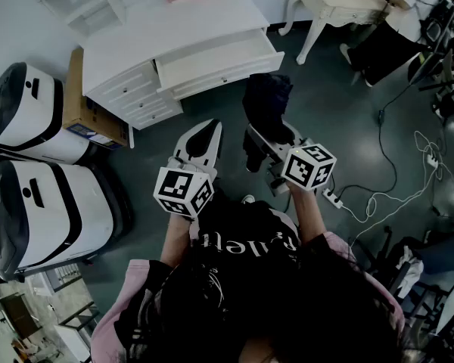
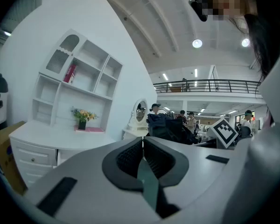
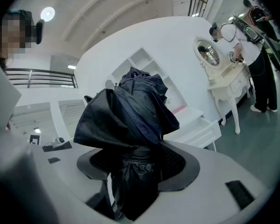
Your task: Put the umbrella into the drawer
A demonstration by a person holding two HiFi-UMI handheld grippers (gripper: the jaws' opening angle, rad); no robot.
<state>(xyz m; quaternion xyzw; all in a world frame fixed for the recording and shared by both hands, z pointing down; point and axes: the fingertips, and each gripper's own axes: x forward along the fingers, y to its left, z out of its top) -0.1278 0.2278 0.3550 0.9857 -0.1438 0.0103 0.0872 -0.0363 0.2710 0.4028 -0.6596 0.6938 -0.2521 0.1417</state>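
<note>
The right gripper (image 3: pixel 139 164) has its jaws spread wide and clamped on the bundled lower part of a dark folded umbrella (image 3: pixel 130 106), whose loose cloth flares out past the jaw tips. The umbrella is held in the air over the floor (image 1: pixel 333 119), just short of the open drawer (image 1: pixel 212 60) that juts from the front edge of the white surface (image 1: pixel 159 29). The left gripper (image 2: pixel 142 146), beside the right one, has its jaws closed together with nothing between them.

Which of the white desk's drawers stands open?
The wide centre drawer, pulled well out; the small drawers at its left sit flush and shut.
</note>
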